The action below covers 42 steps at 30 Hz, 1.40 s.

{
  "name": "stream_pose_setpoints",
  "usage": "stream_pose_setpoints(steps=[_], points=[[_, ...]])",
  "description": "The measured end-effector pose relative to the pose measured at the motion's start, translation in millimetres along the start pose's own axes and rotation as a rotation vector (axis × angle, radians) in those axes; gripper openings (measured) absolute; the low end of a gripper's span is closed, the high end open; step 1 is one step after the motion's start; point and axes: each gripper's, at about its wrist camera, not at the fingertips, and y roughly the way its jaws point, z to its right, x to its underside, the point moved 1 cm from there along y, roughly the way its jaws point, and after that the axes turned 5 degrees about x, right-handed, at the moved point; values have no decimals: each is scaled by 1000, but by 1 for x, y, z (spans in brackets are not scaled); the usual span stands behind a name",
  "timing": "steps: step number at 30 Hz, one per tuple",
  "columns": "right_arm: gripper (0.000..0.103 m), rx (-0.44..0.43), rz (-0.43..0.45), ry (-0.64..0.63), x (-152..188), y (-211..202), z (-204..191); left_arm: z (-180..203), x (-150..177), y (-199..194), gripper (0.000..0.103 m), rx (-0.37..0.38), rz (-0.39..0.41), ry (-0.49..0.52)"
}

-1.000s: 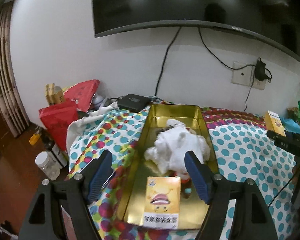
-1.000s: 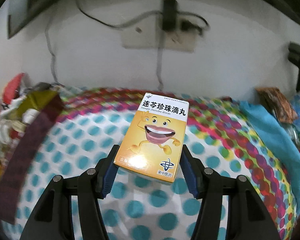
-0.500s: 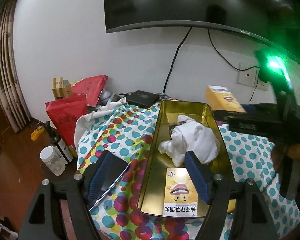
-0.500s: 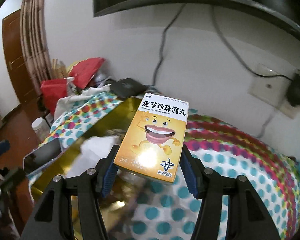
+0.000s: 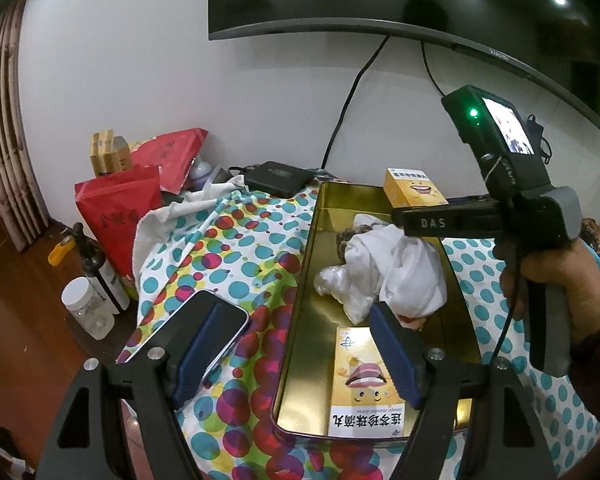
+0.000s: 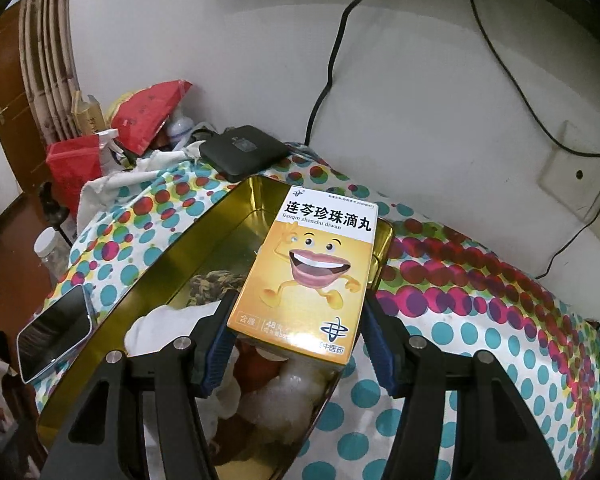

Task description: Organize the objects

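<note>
The right gripper (image 6: 296, 340) is clamped on a yellow medicine box (image 6: 312, 268), its blue fingers (image 6: 216, 350) pressing the box's two long sides near the lower end. The box fills the centre of the right wrist view: a white band with black Chinese characters across the top, a grinning cartoon mouth with arms and legs on the orange-yellow face, and a small blue emblem at the lower right corner. It is held tilted above the far end of a long gold tin tray (image 6: 204, 240), which runs diagonally from the lower left toward the centre of that frame.

In the left wrist view the same box (image 5: 414, 192) shows small in the upper right, above the tray's far rim (image 5: 340, 190), with the person's hand (image 5: 556, 276) around the gripper handle at the right edge. The left gripper (image 5: 296, 348) stands released at the bottom of the frame, nothing between its fingers. A second, matching box (image 5: 364, 392) lies flat at the tray's near end, lettering upside down. Behind it sit a crumpled white cloth (image 5: 404, 272) and what may be a clear plastic wad, hard to make out. A phone (image 5: 196, 328) lies on the dotted cloth covering the tabletop (image 5: 240, 248), left of the tray.
</note>
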Motion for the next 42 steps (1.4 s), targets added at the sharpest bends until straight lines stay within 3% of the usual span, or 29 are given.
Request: stream_pose_setpoints(steps=[8,10,21,31,42], points=[[60,-5,10,7,-1,0,-2,5,-7,5,77,6,-12,15],[75,3,18,12,0,-2,-2,8,-8,5,77,8,-18,23],[101,79,143,4,22,-69,9,30,-12,1,77,31,-84,69],[102,165,113,50,79,-138,37,62,-9,-8,77,48,-118,118],[102,186,3,103,140,-183,28,83,-12,-20,77,48,-130,118]])
